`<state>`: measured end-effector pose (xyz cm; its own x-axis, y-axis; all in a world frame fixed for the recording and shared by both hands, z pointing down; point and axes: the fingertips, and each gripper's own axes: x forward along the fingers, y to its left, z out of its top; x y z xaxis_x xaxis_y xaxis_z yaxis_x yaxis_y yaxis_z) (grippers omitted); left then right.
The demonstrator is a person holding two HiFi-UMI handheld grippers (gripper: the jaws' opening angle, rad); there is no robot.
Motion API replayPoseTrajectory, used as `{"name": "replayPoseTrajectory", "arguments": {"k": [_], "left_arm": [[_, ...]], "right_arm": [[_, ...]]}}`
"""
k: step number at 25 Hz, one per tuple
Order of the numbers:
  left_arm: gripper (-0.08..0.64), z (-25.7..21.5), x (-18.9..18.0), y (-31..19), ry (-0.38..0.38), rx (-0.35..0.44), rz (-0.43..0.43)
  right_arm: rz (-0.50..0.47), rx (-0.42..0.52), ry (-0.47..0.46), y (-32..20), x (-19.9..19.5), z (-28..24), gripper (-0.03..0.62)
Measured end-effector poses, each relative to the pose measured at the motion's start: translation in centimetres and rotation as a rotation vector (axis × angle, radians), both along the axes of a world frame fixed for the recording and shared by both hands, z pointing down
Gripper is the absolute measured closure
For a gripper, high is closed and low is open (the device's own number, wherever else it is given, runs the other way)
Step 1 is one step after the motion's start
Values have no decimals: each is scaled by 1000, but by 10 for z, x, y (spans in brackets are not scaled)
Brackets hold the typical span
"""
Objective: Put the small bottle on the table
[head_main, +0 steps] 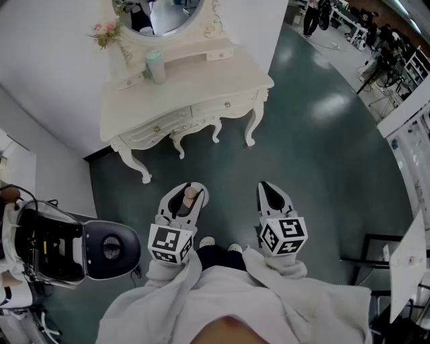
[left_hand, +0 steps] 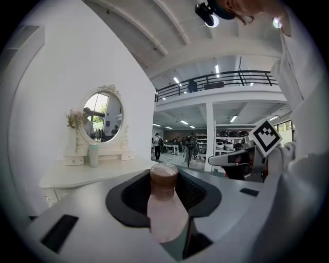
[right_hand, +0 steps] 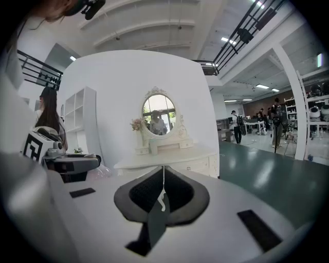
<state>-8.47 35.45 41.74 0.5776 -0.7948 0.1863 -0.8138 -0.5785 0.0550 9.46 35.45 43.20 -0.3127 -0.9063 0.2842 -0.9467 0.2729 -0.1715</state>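
- The small bottle (head_main: 187, 201), pinkish with a brown cap, sits between the jaws of the left claw (head_main: 189, 191) in the head view, held above the dark green floor (head_main: 302, 148) and well short of the bench (head_main: 201, 87).
- In the same view the right claw (head_main: 269, 190) hangs beside it with its jaws together and nothing in them. On the cream bench stand a teal cup (head_main: 155, 67), a spray of flowers (head_main: 104, 32) and an oval mirror (head_main: 161, 13).
- In the left gripper view, the left claw (left_hand: 164, 174) is clamped on the small bottle (left_hand: 164, 205), which stands upright with its cap uppermost and a dark pad on each side. The bench (left_hand: 92, 174) lies ahead to the left, with the cup (left_hand: 93, 155) under the mirror (left_hand: 103, 117).
- In the right gripper view, the right claw (right_hand: 163, 169) is closed to a thin seam and empty. The bench (right_hand: 169, 158) and mirror (right_hand: 158, 114) stand straight ahead.
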Motion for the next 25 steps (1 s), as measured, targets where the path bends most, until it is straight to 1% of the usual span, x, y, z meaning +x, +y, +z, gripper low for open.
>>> {"name": "replayPoseTrajectory", "arguments": {"k": [4, 9, 15, 21, 25], "left_arm": [[403, -1, -5, -2, -14, -7, -26], [403, 1, -8, -1, -9, -11, -43], [403, 2, -13, 1, -4, -11, -37], [403, 5, -27, 5, 6, -7, -26], [403, 21, -36, 11, 4, -31, -4]], "right_arm": [[-5, 7, 1, -1, -2, -4, 557], [13, 43, 16, 0, -3, -9, 556], [28, 32, 12, -2, -8, -5, 557], [10, 27, 18, -1, -30, -1, 556], [11, 7, 14, 7, -46, 13, 555]]}}
